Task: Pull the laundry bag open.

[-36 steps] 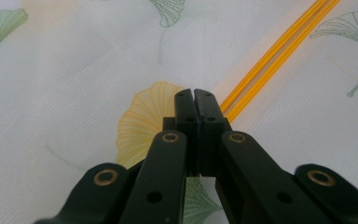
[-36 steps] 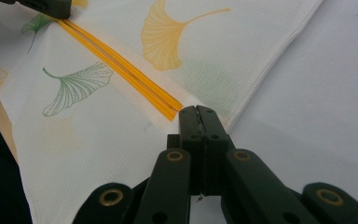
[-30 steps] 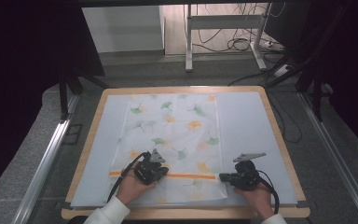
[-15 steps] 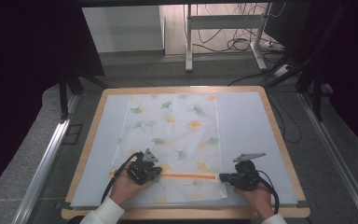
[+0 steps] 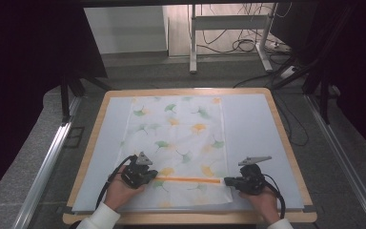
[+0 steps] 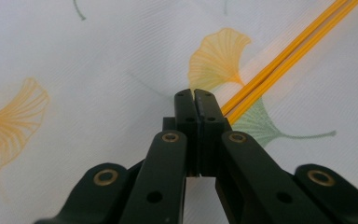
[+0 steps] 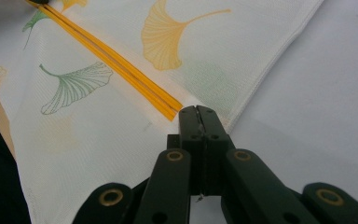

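A white cloth [image 5: 181, 138] printed with ginkgo leaves lies flat on the table, with an orange zip [image 5: 188, 180] running across its near end. My left gripper [image 5: 145, 177] is shut, its tips resting on the cloth [image 6: 98, 70] right beside the zip's [image 6: 279, 60] left end; nothing shows between the jaws. My right gripper [image 5: 228, 182] is shut at the zip's [image 7: 116, 60] right end, pinching the cloth [image 7: 223, 56] by its edge, where the fabric rises slightly to the tips [image 7: 196, 109].
A pale mat [image 5: 257, 124] covers the wooden-edged table [image 5: 286, 143]. Bare mat lies on both sides of the cloth. Cables trail from both grippers toward the near edge. Metal rails and a cabled floor surround the table.
My left gripper has slid to the left along the zip line. An orange strip that showed left of it a second ago has gone. The right gripper has stayed put.
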Available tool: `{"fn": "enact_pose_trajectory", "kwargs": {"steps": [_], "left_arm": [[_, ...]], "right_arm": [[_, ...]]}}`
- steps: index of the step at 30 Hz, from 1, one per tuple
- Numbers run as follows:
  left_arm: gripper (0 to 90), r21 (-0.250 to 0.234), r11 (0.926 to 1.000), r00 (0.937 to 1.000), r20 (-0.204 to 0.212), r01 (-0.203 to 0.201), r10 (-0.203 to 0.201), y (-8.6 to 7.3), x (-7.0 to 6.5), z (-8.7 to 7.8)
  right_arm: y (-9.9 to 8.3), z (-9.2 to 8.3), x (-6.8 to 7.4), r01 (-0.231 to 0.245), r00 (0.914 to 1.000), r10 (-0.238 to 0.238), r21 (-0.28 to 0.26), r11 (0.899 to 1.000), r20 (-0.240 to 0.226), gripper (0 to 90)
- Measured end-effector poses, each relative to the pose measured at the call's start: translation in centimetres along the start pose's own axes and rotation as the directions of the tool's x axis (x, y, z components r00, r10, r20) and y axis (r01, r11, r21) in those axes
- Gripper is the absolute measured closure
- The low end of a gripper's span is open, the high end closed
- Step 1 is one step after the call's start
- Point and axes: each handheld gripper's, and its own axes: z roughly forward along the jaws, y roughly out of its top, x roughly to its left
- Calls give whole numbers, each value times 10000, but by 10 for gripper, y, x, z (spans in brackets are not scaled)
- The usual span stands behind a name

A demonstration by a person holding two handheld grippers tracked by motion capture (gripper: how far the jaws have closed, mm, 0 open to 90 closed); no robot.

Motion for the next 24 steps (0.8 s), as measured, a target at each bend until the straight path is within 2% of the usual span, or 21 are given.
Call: {"fn": "enact_pose_trajectory", "kwargs": {"steps": [14,24], "left_arm": [[900,-22,9997,9994,-236,251,-251,-11,10,-8],[900,-87,9971,9959,-494,761,-764,-28,28,-20]], "right_arm": [[0,0,0,22,10000,-22,-2,10000,8,895],[0,0,0,21,10000,-21,1,10000,20,895]]}}
